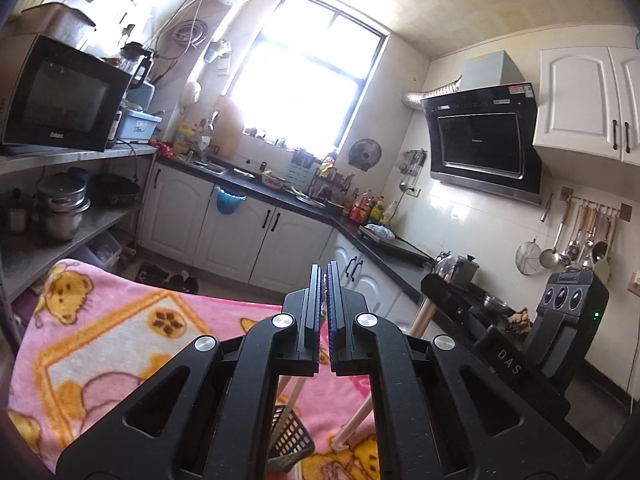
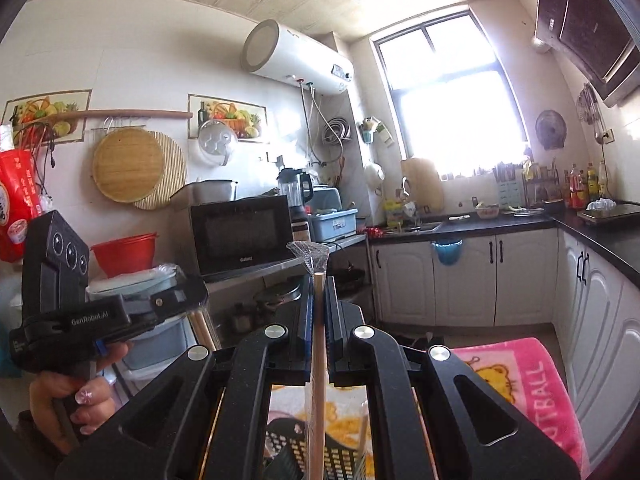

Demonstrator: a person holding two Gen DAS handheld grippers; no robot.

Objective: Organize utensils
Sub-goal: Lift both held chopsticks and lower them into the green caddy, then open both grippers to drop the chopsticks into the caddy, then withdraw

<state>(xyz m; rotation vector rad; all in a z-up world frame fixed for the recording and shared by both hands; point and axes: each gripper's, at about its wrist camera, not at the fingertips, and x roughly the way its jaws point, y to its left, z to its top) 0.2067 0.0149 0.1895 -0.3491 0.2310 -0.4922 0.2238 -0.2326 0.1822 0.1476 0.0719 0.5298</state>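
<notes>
Right claw (image 2: 319,280): clamped on a wrapped wooden chopstick (image 2: 318,360), its clear wrapper flared above the tips.
Left claw (image 1: 325,270): pressed together; whether it pinches anything cannot be told, though pale sticks (image 1: 354,424) show beneath it.
Basket (image 2: 320,454): black mesh, on the pink blanket (image 2: 516,380), directly below both claws near the blanket's near edge.
Step in hand (judged): carry the chopstick to the basket.
Handling advice: keep the stick upright, lower it tip-first over the basket, loosen only once inside.
Risk: the slick wrapper may slip.
Writing: "GenRobot.AI" on the left device (image 2: 56,280); "Galanz" on the microwave (image 1: 60,100); "DAS" on the right device (image 1: 560,320); "TBALL" on the blanket.
</notes>
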